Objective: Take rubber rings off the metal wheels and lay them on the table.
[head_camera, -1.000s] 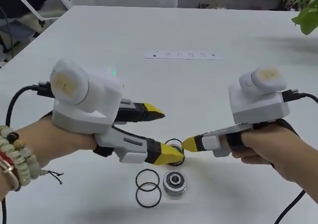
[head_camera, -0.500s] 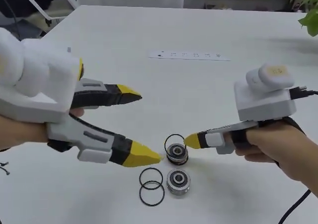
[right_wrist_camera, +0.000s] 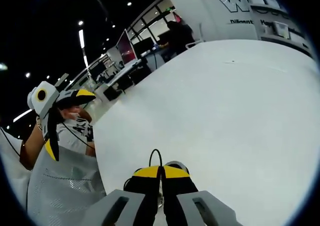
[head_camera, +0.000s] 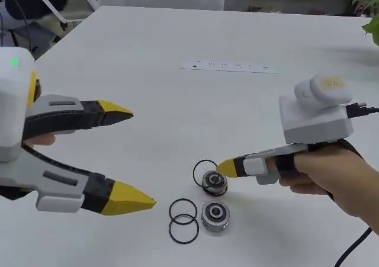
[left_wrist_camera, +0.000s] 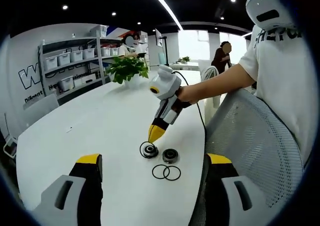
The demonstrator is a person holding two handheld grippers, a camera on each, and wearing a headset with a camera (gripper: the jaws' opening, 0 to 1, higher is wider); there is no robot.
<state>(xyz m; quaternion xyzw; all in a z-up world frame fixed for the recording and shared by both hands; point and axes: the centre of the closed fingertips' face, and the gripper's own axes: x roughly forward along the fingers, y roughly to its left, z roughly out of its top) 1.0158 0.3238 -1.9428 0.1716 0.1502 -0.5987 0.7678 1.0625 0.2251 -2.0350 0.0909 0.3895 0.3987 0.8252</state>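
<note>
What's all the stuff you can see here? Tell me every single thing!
Table: one, white, under everything.
Metal wheels: two, silver, mid-table, one behind the other.
Flat rubber rings: two, black, overlapping, left of the nearer wheel.
Loose rubber ring: one, black, at the farther wheel.
Power strip: one, white, farther back.
Plant: one, green, right edge.
Left gripper: white, yellow fingers, open.
Right gripper: white, yellow fingers, shut on the loose ring.
Hand: holding the right gripper.
</note>
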